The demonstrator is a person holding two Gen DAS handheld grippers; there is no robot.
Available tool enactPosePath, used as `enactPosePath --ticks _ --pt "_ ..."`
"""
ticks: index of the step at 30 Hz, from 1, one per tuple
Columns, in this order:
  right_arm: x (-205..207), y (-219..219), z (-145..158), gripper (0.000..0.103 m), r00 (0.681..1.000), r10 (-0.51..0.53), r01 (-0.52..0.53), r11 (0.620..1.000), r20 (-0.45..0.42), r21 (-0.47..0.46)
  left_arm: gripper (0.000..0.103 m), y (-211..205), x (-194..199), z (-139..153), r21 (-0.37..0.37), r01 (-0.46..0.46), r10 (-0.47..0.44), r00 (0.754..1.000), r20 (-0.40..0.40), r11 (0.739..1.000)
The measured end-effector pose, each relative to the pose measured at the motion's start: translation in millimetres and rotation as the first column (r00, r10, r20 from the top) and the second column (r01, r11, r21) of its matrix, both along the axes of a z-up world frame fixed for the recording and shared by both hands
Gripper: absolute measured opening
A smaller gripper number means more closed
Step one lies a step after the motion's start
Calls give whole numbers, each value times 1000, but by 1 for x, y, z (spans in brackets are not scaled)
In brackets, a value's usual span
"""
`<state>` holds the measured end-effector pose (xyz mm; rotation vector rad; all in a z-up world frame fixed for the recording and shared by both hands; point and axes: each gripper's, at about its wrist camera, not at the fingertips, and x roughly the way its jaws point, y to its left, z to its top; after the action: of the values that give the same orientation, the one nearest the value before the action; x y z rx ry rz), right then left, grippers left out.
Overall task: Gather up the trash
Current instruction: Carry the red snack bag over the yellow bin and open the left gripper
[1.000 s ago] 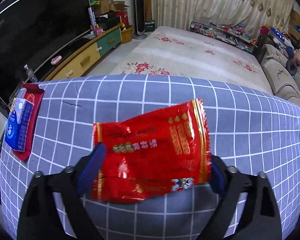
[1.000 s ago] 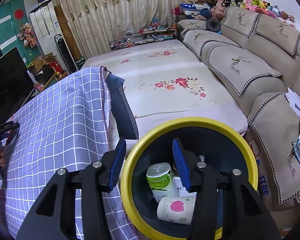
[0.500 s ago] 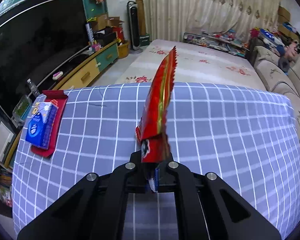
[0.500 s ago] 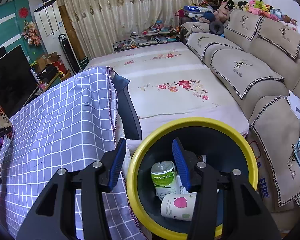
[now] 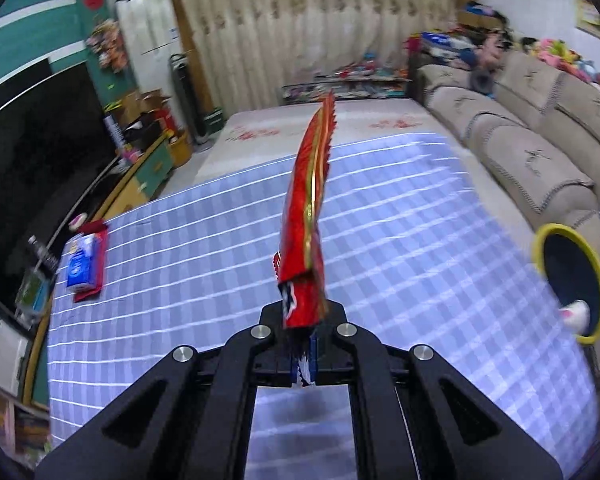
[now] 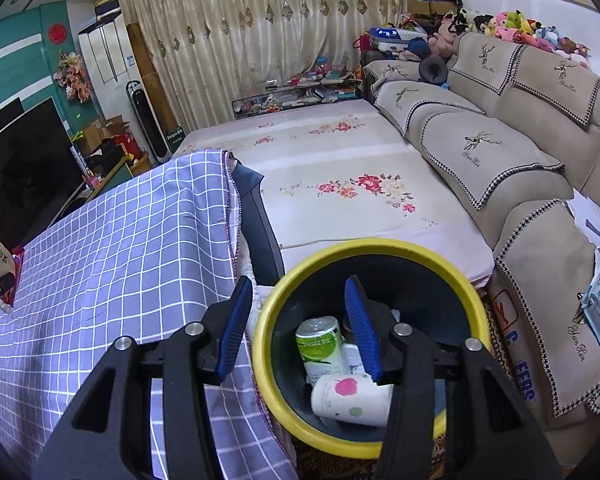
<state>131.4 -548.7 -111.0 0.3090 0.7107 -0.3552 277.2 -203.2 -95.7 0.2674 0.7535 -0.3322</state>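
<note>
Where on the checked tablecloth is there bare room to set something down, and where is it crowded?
The checked tablecloth lies bare from the red tray with its blue tissue pack at one end across to the bin-side edge. The yellow-rimmed bin is crowded: a green can and a paper cup.

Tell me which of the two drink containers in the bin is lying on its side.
The white paper cup with the pink apple print lies on its side, nearest the camera. The green can behind it stands upright inside the yellow-rimmed bin.

Both wrist cams pitch down: left over checked counter, right close above yellow-rimmed bin; both share these.
</note>
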Motion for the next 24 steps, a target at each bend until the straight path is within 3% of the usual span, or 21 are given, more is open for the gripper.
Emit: enactPosePath --ticks 9,15,24 --pt "-63 -39 12 46 996 -78 79 997 36 -25 4 -134 -64 4 -25 177 -177 984 -3 984" --pt "-100 -77 4 46 988 -150 151 988 33 -15 4 -221 -100 -5 0 302 -302 953 -32 953" --pt "-121 -108 -12 46 982 -189 189 982 17 7 4 -307 -124 -16 28 421 -418 905 -71 907"
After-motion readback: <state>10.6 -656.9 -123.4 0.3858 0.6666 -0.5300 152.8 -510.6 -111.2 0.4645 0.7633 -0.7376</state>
